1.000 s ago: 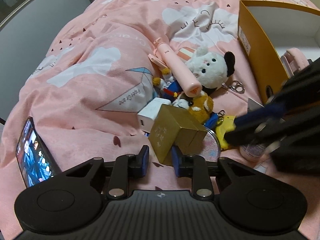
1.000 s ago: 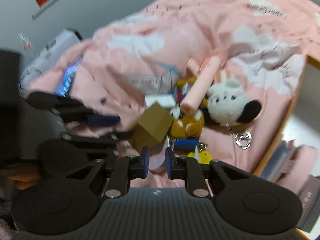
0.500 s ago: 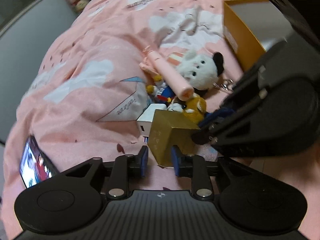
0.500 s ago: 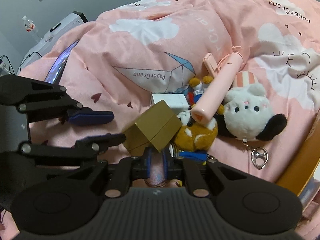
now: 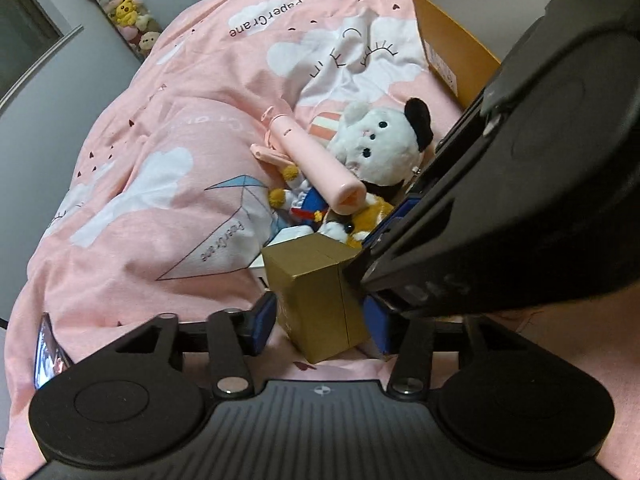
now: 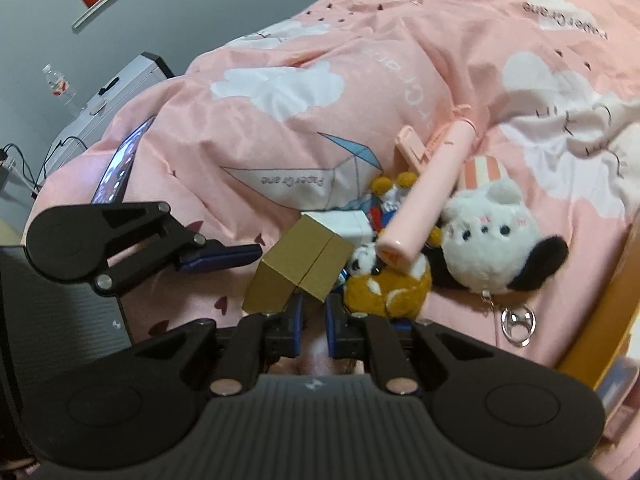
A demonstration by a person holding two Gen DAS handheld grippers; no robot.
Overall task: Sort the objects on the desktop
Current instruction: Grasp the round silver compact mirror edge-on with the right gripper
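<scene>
A: The left gripper (image 5: 320, 322) has its jaws spread, just widened, with the gold box (image 5: 318, 298) between them; do the pads press it?

B: The left pad (image 5: 262, 322) stands apart from the box; the right is partly hidden.

A: And the right gripper (image 6: 314, 322)?

B: Nearly clenched on a thin edge at the box's near right side. The box lies on the pink quilt (image 5: 168, 184), just left of the orange plush (image 6: 390, 290).
</scene>
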